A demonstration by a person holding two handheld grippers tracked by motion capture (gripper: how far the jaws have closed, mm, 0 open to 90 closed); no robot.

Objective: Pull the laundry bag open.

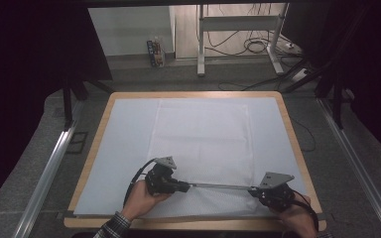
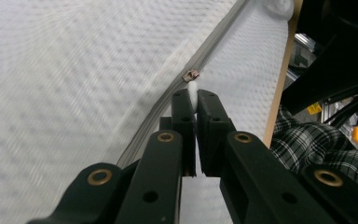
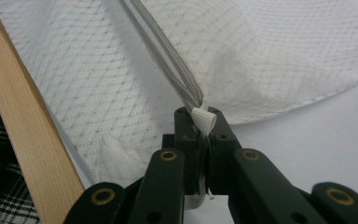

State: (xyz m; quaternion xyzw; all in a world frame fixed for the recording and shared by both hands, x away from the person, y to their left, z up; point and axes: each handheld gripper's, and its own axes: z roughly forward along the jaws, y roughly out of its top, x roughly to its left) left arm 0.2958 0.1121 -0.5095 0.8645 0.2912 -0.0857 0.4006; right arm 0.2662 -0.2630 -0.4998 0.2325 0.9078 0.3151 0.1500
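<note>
A white mesh bag [image 1: 203, 139] lies flat on the table, its grey zipper [image 1: 218, 186] running along the near edge. My left gripper [image 1: 186, 187] is at the zipper's left part. In the left gripper view, the left gripper [image 2: 195, 100] is shut on the white pull tab [image 2: 192, 89] just behind the metal slider [image 2: 191, 74]. My right gripper [image 1: 252, 189] is at the zipper's right end. In the right gripper view, the right gripper [image 3: 203, 122] is shut on a white fabric tab [image 3: 204, 119] where the zipper [image 3: 168, 51] ends. The zipper is stretched straight between the two.
A pale cover [image 1: 124, 148] lies over the table, whose wooden rim [image 1: 297, 148] shows around it. The near wooden edge [image 3: 23, 121] runs close beside the right gripper. A plaid sleeve [image 2: 307, 144] is at the table's front. Metal rails flank the table on the floor.
</note>
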